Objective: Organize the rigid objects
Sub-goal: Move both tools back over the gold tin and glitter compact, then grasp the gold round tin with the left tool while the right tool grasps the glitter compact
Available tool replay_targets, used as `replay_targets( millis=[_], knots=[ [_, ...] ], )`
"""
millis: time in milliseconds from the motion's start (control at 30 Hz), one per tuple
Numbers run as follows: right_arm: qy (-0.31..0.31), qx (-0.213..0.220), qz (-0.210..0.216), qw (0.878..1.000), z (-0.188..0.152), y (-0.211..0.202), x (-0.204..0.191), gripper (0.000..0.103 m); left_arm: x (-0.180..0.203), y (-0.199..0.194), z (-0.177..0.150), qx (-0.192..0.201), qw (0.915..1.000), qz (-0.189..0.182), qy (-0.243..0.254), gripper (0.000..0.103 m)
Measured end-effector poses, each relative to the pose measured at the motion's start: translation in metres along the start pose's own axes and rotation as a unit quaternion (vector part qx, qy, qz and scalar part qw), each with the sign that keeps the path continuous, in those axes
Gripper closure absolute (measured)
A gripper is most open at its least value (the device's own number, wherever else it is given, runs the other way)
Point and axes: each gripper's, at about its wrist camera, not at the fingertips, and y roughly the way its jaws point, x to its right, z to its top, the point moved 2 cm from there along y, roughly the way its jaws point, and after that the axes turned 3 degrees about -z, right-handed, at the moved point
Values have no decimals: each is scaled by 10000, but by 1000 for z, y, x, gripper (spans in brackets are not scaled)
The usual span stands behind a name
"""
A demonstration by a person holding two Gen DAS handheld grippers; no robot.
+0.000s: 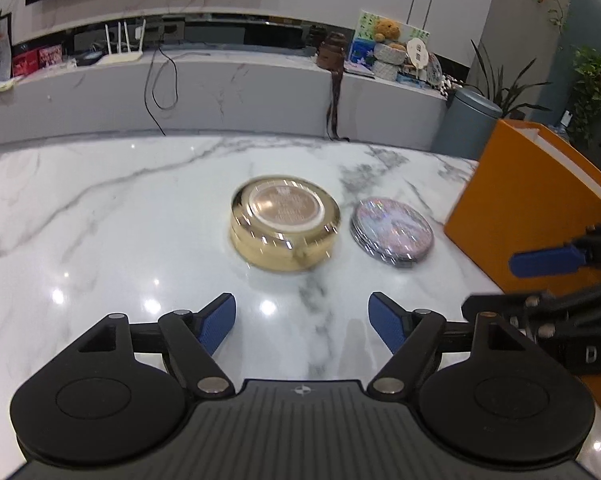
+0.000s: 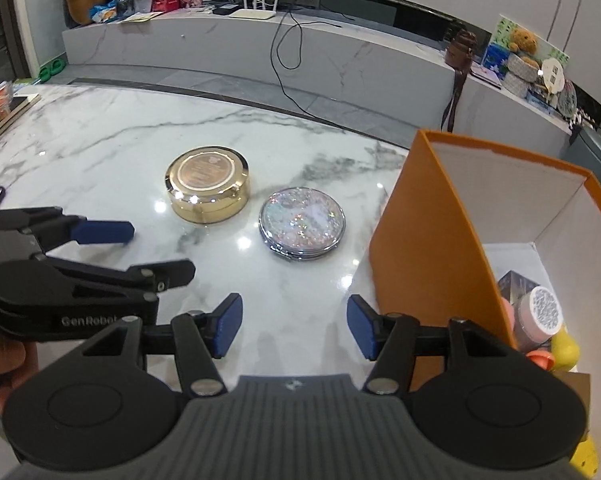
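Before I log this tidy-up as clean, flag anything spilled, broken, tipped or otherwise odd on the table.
Nothing stands out. The gold tin and the glittery compact lie flat and closed, side by side on the marble table. The orange box stands upright, with items inside. No spill or damage shows.

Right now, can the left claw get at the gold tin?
Probably yes. The left claw is open and empty, and the gold tin sits straight ahead on bare marble table. The glitter compact lies beside it, apart.
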Motion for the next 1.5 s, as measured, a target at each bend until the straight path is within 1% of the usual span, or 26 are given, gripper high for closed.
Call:
replay_targets(
  millis=[67,167,433,533,667,767,800,833,933,1000,1133,1233,1333,1367,1500],
  knots=[
    [147,25,26,9999,0,4,2,42,-1,4,5,68,9999,100,72,14],
    [262,20,42,9996,1,11,1,41,0,11,11,65,9995,170,261,14],
    [118,-185,80,9997,-3,26,-7,41,9,26,23,160,9953,381,871,14],
    [80,-229,116,9996,-5,29,-9,41,12,32,30,154,9945,478,921,14],
    [50,-251,151,9996,-6,30,-11,41,13,40,36,154,9943,509,928,12],
    [42,-265,148,9995,-6,31,-11,41,12,44,38,164,9941,459,964,12],
    [43,-271,142,9995,-7,31,-11,41,11,44,38,167,9943,405,975,16],
    [45,-270,131,9995,-8,31,-12,41,10,44,38,179,9946,354,963,16],
    [65,-250,100,9996,-8,32,-12,41,6,40,36,209,9954,264,901,16],
    [93,-206,56,9997,-9,32,-12,41,3,35,31,221,9955,289,876,16],
    [175,-38,-70,9998,-11,34,-13,40,-10,13,17,250,9976,282,588,16],
    [261,138,-168,9994,-11,36,-16,40,-17,-6,2,265,9973,363,576,16],
    [336,295,-286,9986,-10,39,-19,35,-18,-17,-8,299,9964,401,685,16],
    [349,334,-303,9984,-10,40,-20,32,-18,-20,-10,284,9961,409,726,16],
    [412,489,-425,9971,-7,45,-20,26,-23,-27,-14,236,9972,324,638,16]
  ],
)
